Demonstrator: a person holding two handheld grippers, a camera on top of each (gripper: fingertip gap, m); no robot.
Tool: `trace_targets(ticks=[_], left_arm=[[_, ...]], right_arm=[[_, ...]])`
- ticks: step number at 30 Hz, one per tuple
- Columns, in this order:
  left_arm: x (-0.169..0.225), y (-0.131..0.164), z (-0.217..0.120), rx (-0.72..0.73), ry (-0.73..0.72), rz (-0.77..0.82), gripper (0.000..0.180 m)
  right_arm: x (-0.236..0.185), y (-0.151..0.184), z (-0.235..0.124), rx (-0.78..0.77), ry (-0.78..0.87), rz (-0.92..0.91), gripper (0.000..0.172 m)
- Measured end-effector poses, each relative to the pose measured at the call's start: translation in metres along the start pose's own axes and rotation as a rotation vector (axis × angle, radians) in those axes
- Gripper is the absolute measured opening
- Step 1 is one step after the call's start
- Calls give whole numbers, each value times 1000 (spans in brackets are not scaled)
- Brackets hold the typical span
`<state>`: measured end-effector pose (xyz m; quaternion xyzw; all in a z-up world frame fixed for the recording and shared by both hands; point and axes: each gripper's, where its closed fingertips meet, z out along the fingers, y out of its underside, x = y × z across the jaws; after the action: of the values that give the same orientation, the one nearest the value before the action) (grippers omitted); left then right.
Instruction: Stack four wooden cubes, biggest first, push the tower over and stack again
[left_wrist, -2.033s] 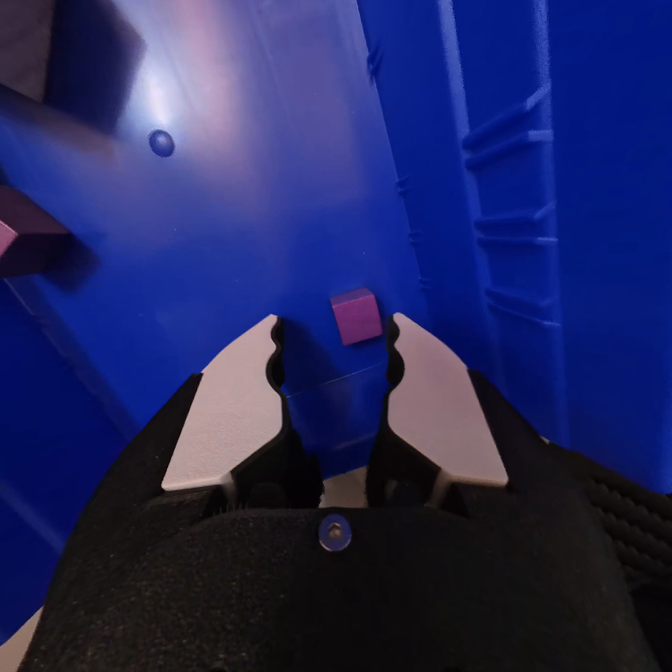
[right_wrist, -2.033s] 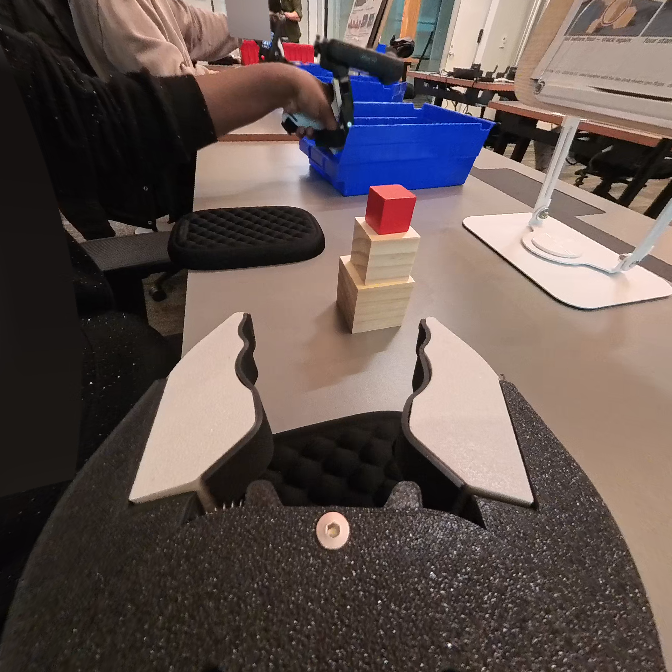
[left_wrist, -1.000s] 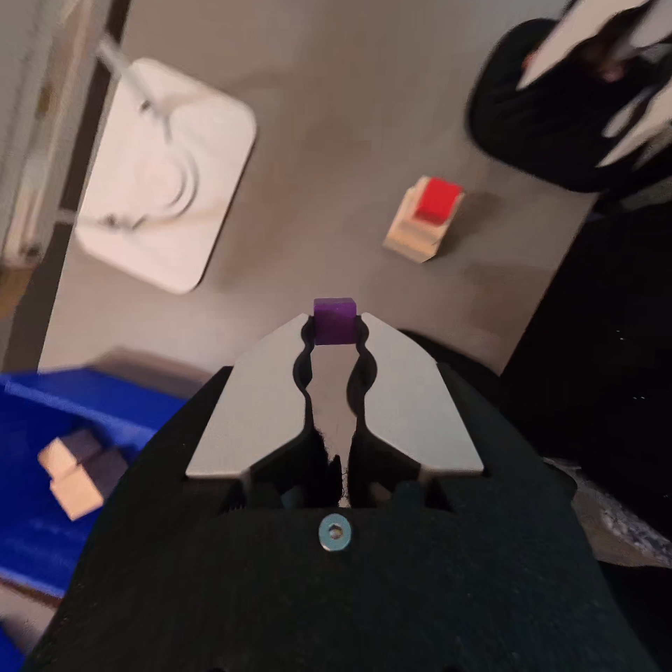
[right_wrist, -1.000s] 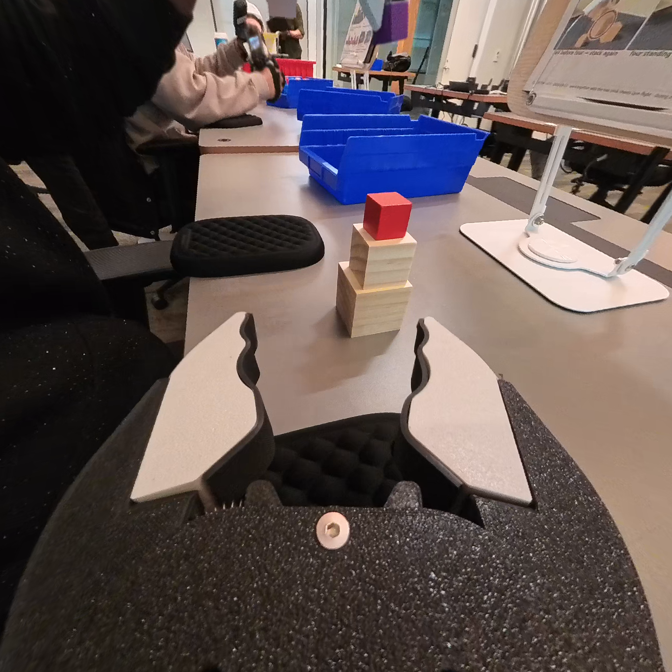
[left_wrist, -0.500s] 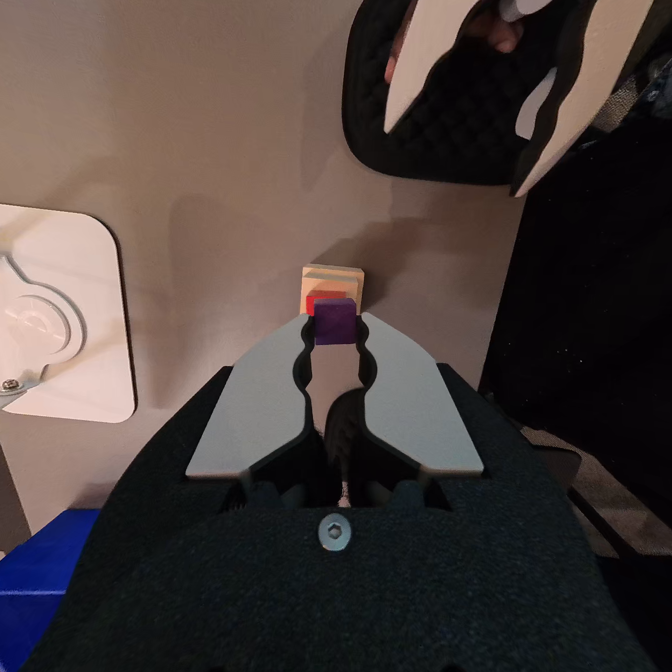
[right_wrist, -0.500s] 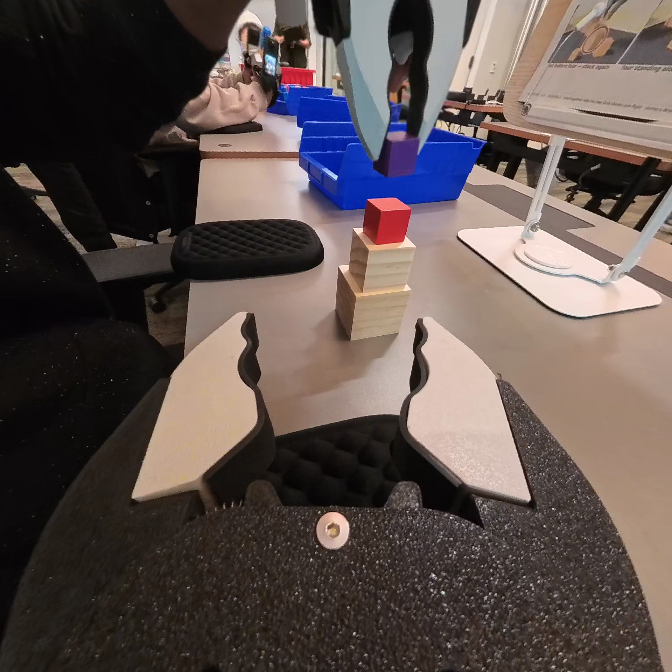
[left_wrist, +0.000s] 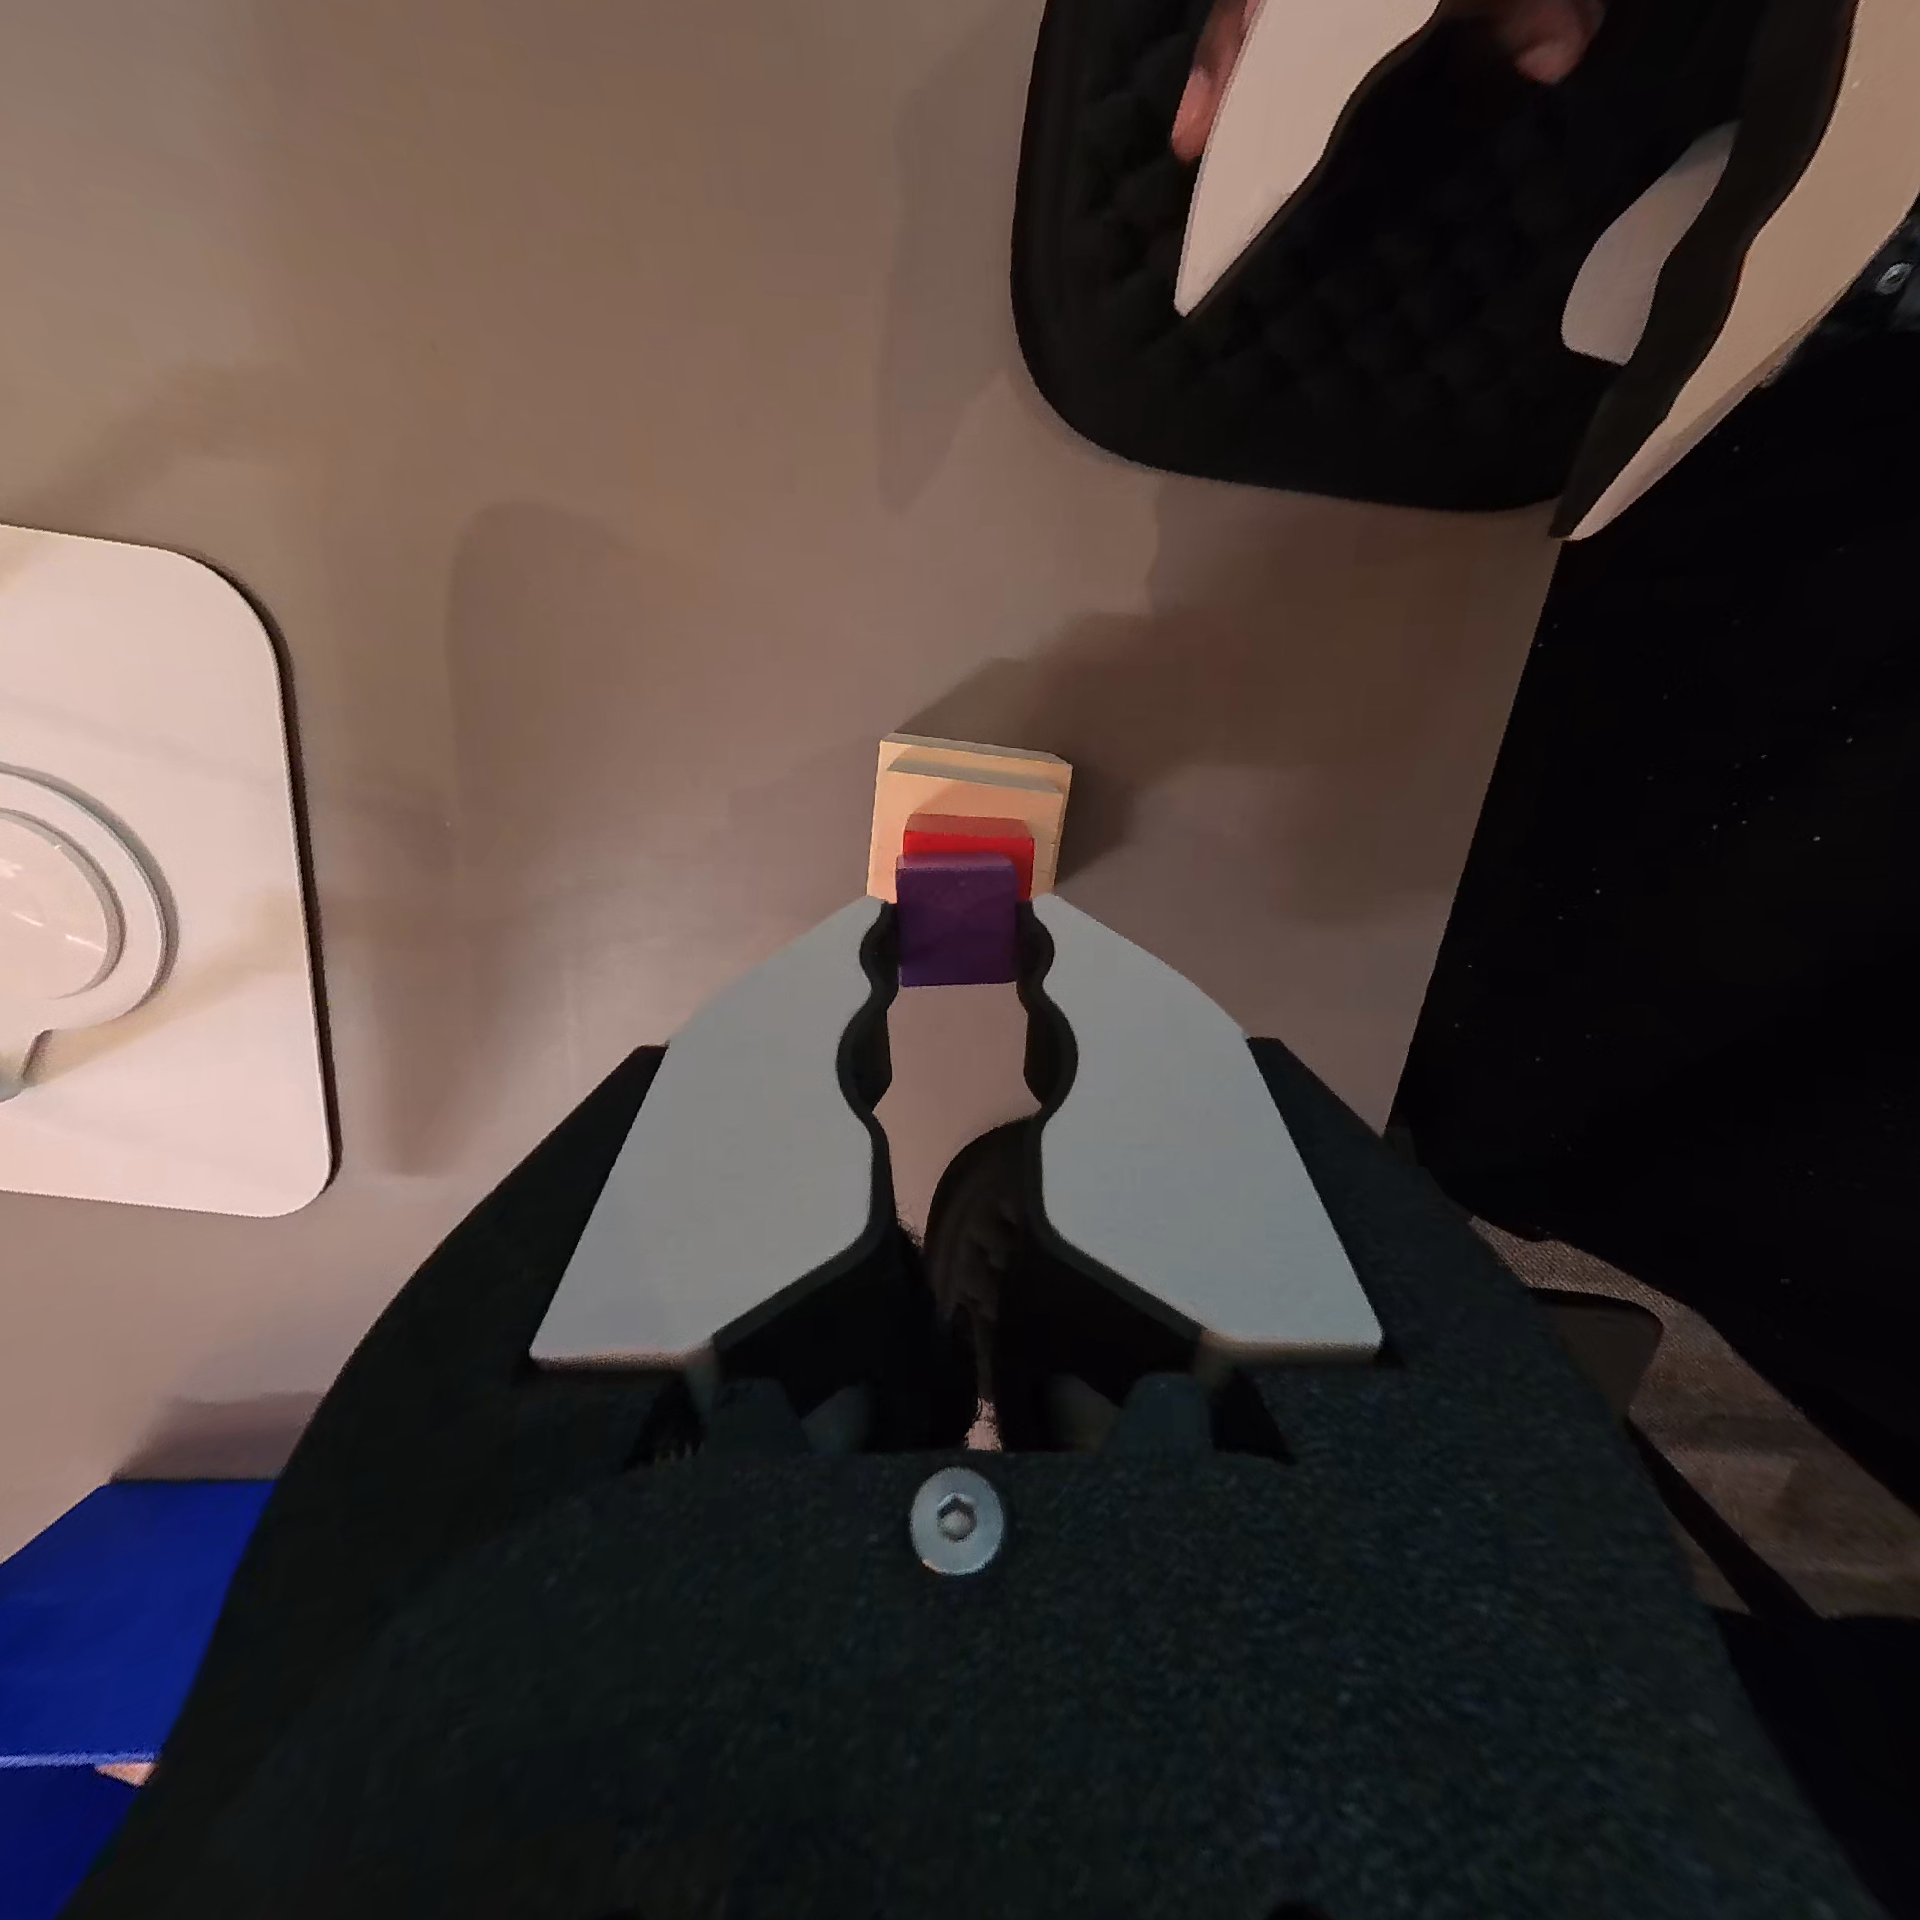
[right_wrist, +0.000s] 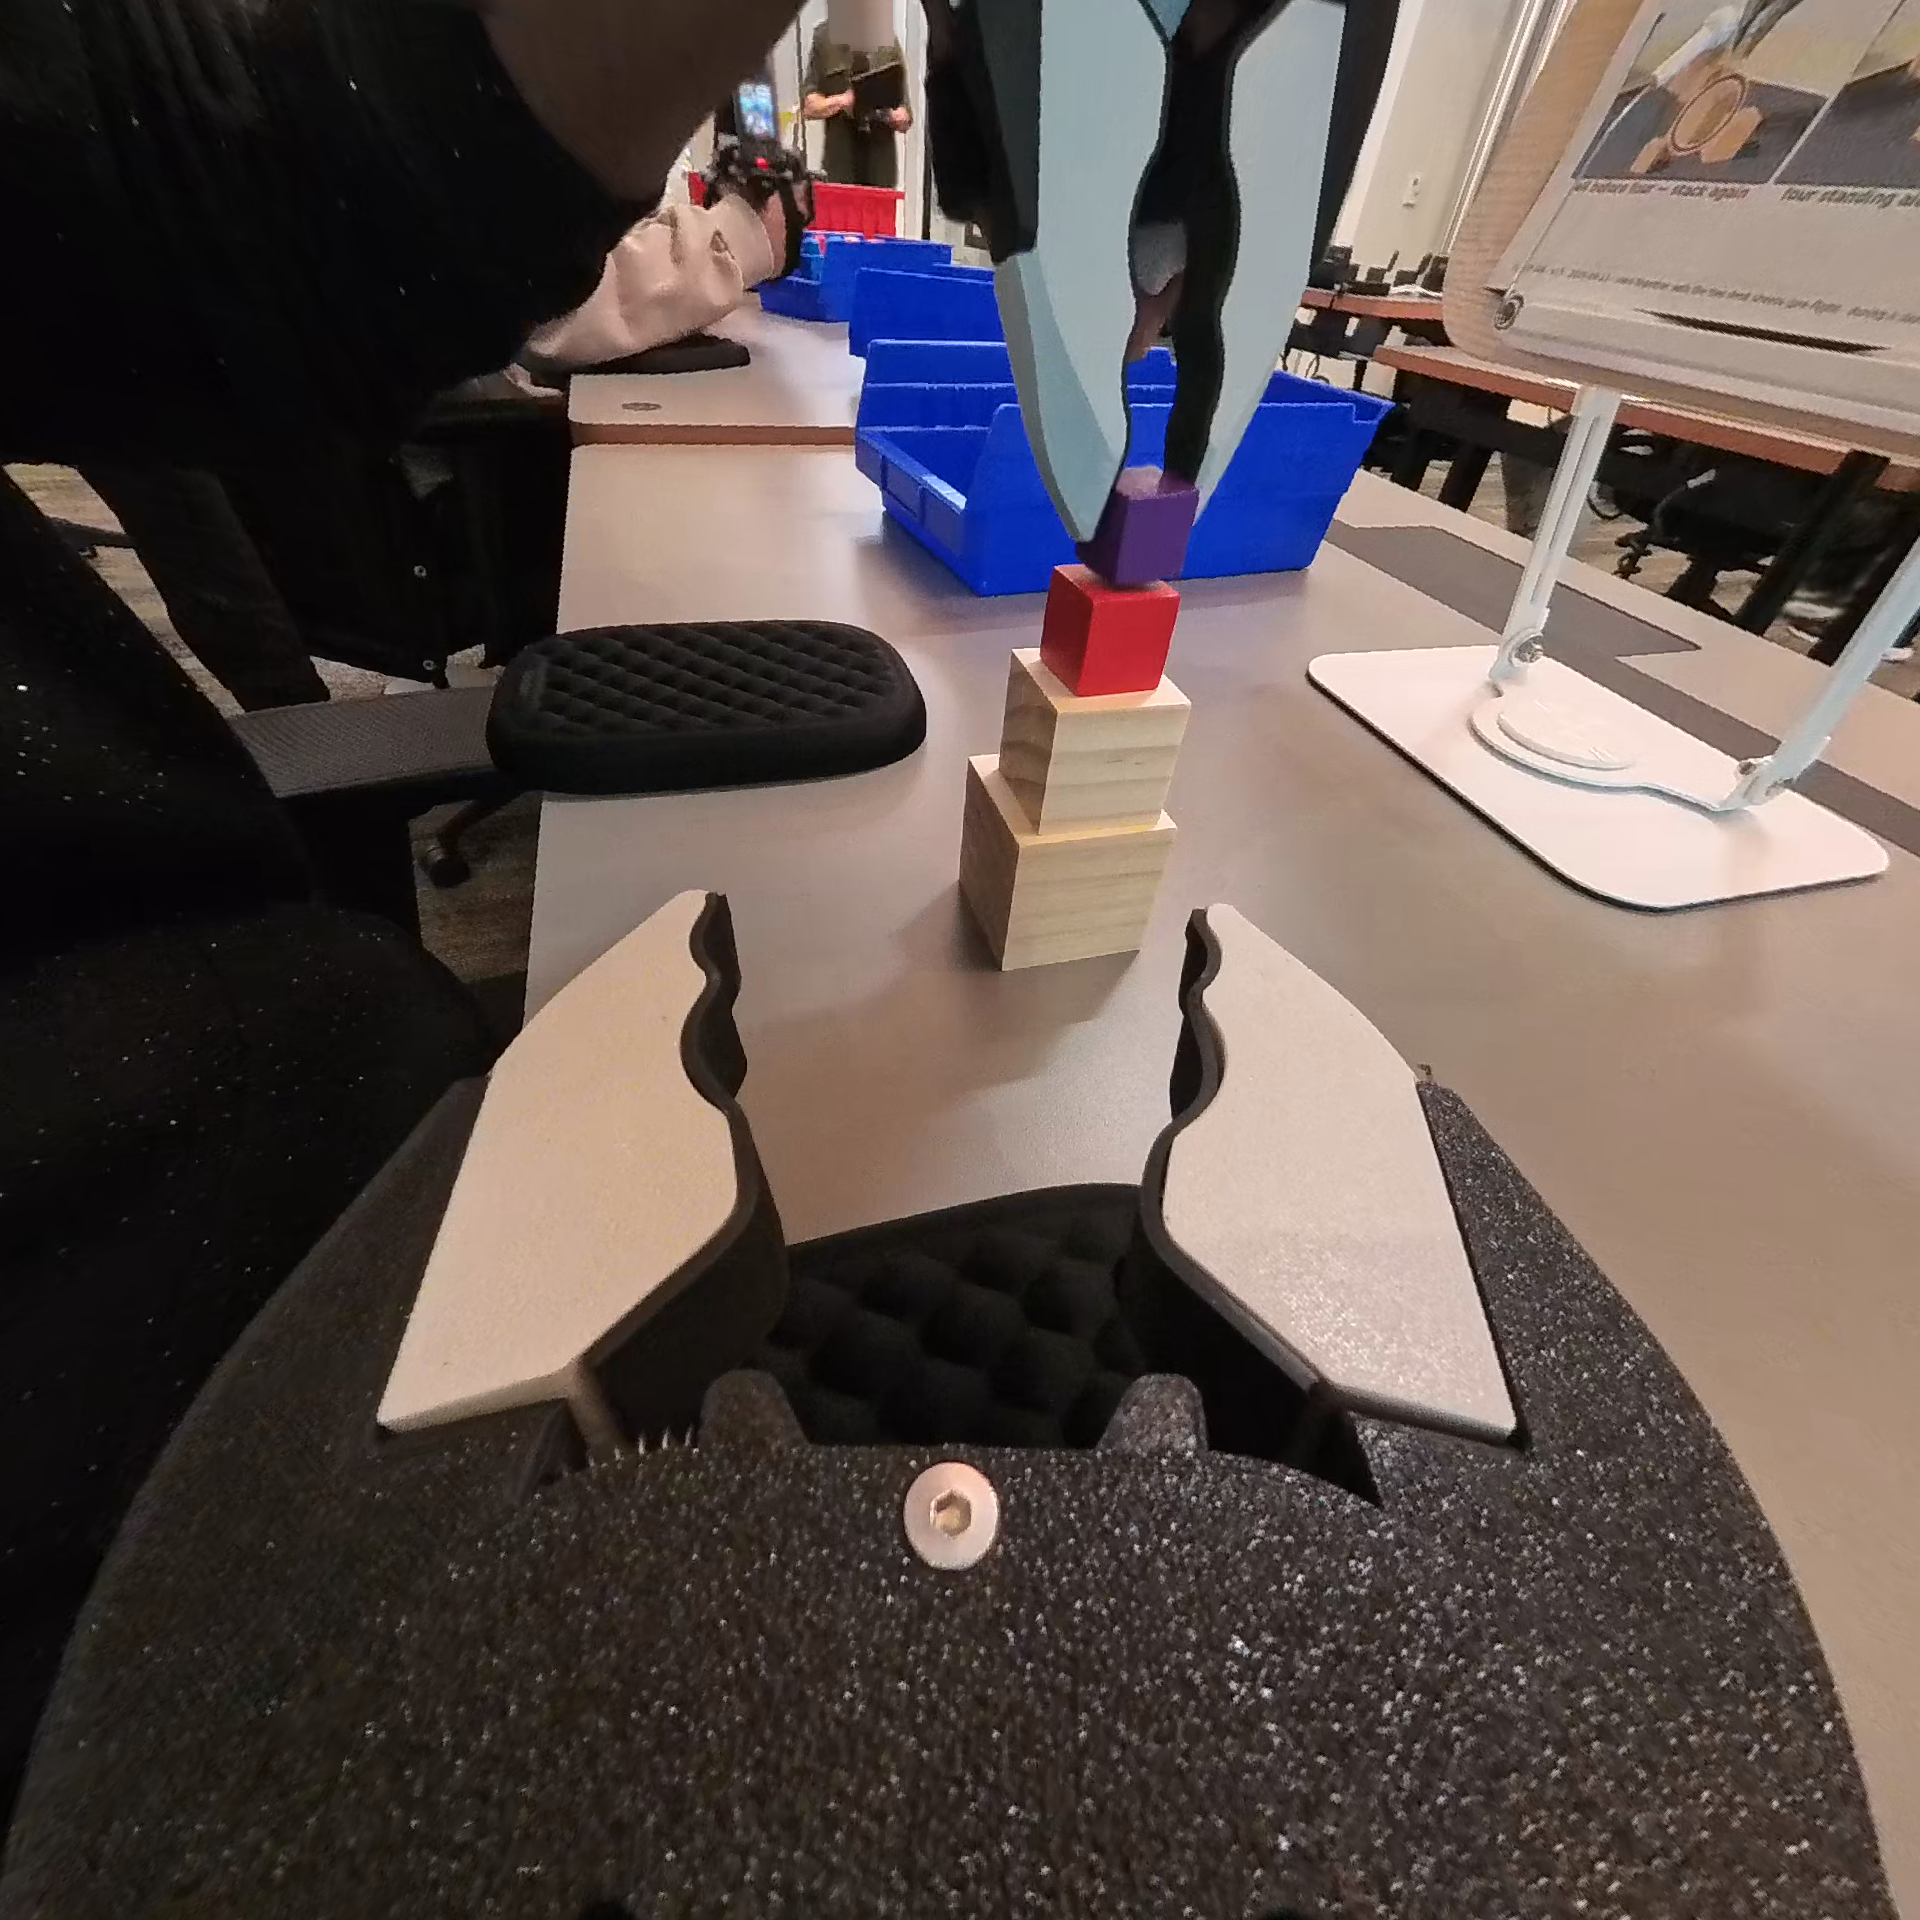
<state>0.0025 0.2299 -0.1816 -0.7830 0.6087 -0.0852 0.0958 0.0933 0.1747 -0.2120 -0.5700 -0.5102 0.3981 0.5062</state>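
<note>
Left gripper is clamped on a purple cube, held directly over the red cube topping two wooden blocks mid-bench. Right gripper stands wide apart, bare, near the stack's base.

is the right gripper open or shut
Open. In its own wrist view the right gripper has its fingers spread wide with only bare table between them.

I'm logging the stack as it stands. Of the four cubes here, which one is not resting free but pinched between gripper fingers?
The purple cube, clamped by the left gripper atop the red cube; the two wooden cubes below are untouched.
</note>
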Motion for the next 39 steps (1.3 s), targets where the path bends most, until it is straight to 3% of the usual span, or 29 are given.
trace_targets(ticks=[9,17,20,22,25,27,29,30,37,39], left_arm=[[-1,2,2,-11,20,9,21],[0,2,3,-8,32,17,35],[-1,-2,-1,35,16,9,50],[-2,-9,-7,127,-4,0,75],[10,-19,-21,345,2,42,87],[19,-23,-32,525,-14,70,104],[24,-19,-41,676,-64,86,139],[26,-13,-44,730,-107,82,146],[41,33,-82,1193,-403,-19,146],[43,50,-75,1226,-439,-74,146]], right_arm=[[0,0,0,5,0,2,81],[1,0,0,6,-1,9,81],[1,-1,-1,9,0,10,81],[1,-1,-1,11,1,10,81],[1,-2,-2,17,4,8,81],[2,-2,-2,20,5,11,81],[2,-2,-2,20,8,12,81],[2,-2,-2,19,10,9,81],[3,-1,-1,9,23,1,82],[3,-1,-1,8,30,-1,82]])
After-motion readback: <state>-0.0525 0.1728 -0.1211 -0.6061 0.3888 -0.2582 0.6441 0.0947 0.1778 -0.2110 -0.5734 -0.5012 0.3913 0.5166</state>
